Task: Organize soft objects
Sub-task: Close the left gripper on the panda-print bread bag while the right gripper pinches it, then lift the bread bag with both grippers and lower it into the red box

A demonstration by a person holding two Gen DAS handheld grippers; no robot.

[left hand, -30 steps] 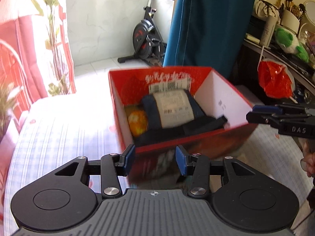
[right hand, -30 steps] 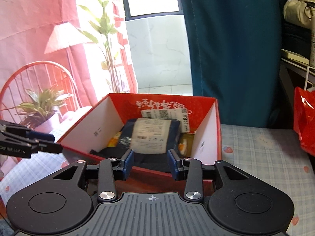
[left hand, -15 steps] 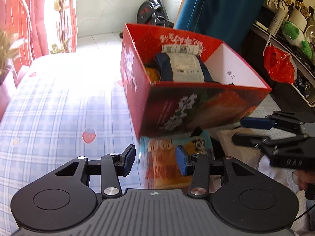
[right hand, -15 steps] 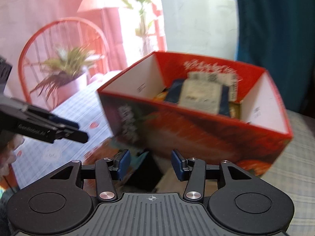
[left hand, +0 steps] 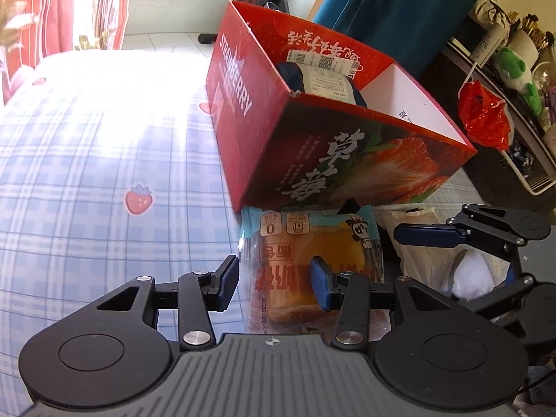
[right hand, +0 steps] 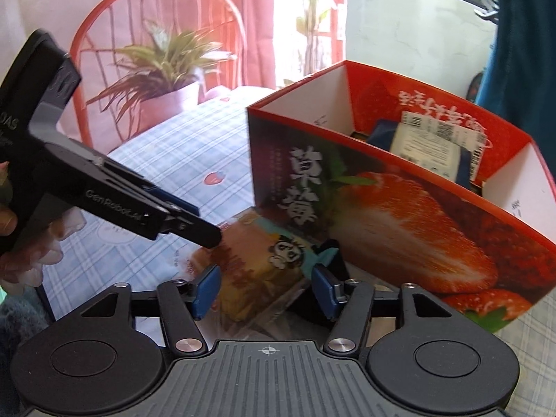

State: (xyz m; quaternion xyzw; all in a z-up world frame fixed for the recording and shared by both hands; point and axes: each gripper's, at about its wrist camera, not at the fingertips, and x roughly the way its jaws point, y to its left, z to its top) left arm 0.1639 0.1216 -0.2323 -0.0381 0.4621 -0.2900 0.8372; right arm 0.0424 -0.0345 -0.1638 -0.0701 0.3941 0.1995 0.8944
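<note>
Since a second ago: both your grippers have dropped from looking into the red strawberry box (left hand: 347, 160) to its near outer wall, where a packaged bread (left hand: 305, 264) now shows.
Left gripper (left hand: 274, 286): jaws partly apart, nothing held; the packet's left part sits in the gap, no pad pressing it.
Right gripper (right hand: 263, 295): jaws opening, empty; the same packet (right hand: 257, 271) lies between and beyond the fingers, untouched.
Packet position: flat on the strawberry-print tablecloth (left hand: 104, 180), its far end against the box's front wall.
Handling: judge it light, squashy, with a slippery film wrapper; pinch across the narrow width near the middle, gently, or the loaf crushes.
In the box: a dark blue folded item with a white label (left hand: 326, 83).
Around: a pale bag (left hand: 424, 253) and something dark lie just right of the packet.
In the way: the box wall crowds the far end, and your two grippers converge on one packet, so they risk clashing.
</note>
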